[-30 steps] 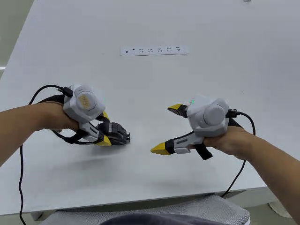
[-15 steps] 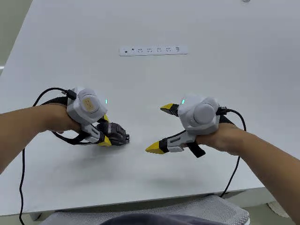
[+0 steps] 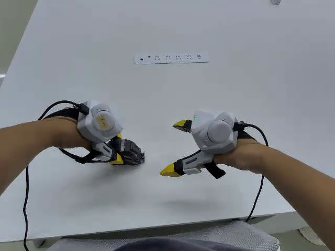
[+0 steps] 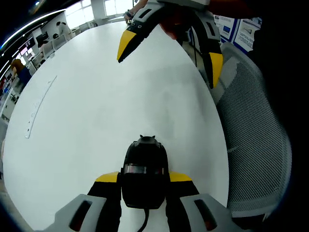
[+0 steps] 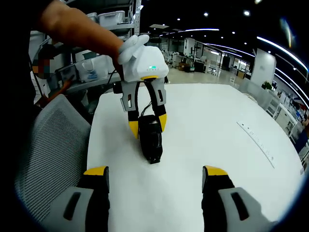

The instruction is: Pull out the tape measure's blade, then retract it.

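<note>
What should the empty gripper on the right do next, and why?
Probably ease the right gripper toward the tape measure's front end and close on the blade tip. Its jaws stand open, apart from the tape measure, which the left gripper holds clamped on the table, blade not yet drawn.

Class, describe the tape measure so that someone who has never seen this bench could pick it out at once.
Start at the white table, near its front edge on the person's left. There the left gripper clamps the tape measure between yellow-tipped jaws. It is a small black case, unlike the flat white power strip farther back.
</note>
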Available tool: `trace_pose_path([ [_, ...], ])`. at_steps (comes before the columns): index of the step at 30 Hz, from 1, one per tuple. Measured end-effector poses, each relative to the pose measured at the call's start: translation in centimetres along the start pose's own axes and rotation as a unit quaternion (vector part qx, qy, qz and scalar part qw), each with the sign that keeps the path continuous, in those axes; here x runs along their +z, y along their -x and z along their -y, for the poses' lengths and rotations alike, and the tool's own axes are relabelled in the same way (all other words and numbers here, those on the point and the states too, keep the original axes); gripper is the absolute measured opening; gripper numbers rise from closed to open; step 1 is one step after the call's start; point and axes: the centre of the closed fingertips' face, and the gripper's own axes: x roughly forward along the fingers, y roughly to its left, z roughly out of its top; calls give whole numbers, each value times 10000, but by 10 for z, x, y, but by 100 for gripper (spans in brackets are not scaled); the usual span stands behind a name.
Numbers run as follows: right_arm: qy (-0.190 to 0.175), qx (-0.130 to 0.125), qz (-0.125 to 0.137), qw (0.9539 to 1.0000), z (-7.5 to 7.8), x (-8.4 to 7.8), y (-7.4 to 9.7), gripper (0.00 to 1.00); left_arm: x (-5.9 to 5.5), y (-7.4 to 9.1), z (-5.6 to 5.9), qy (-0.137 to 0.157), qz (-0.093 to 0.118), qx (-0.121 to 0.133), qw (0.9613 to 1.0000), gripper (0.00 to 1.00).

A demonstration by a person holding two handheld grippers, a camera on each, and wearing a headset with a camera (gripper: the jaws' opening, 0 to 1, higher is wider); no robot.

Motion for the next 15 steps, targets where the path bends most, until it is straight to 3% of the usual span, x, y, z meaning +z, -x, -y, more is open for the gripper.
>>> trace_pose_path([
  [5, 57, 51, -33, 10000, 0, 1, -3, 80, -3, 1, 1, 107, -107, -10, 9999, 32],
  [11, 158, 129, -104, 9997, -2, -1, -9, 77, -4, 2, 4, -13, -171, -79, 9998, 32],
  [15, 233, 161, -125, 9995, 0, 0, -13, 76, -6, 2, 4, 110, -262, -86, 9996, 32],
])
